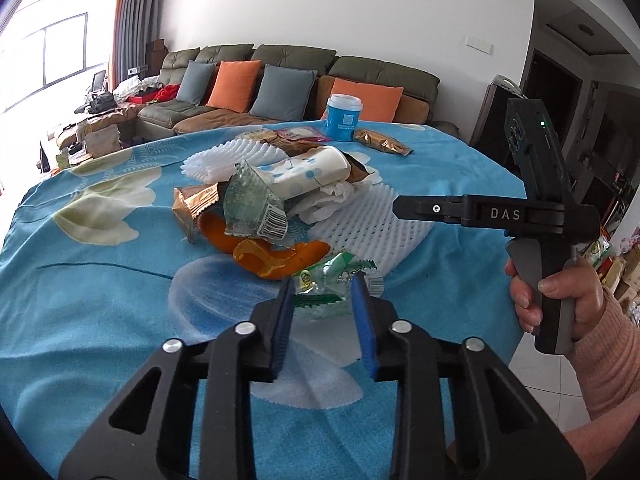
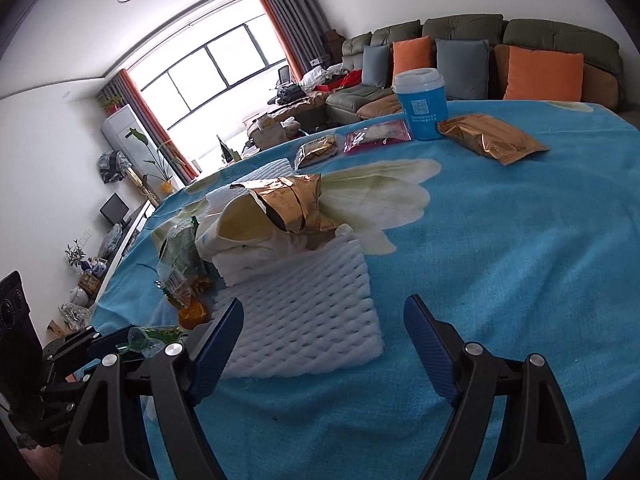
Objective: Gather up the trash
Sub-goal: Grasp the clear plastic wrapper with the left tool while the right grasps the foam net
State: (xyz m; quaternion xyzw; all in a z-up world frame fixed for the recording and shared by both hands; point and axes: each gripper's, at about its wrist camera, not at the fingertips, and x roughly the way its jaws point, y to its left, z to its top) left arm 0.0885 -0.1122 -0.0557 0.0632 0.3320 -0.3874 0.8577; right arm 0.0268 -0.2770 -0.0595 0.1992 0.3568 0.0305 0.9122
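The clear green-printed wrapper lies crumpled at the near edge of the trash pile on the blue-clothed worktop, its long axis running roughly across the left wrist view. It sits between the blue pads of the left tool, which looks clenched on it. Beside it lies orange peel. The right tool hovers released over white foam netting.

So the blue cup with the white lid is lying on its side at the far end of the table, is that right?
Not quite: the blue cup stands upright at the far end of the table, white lid on top. The right wrist view shows it clearly.
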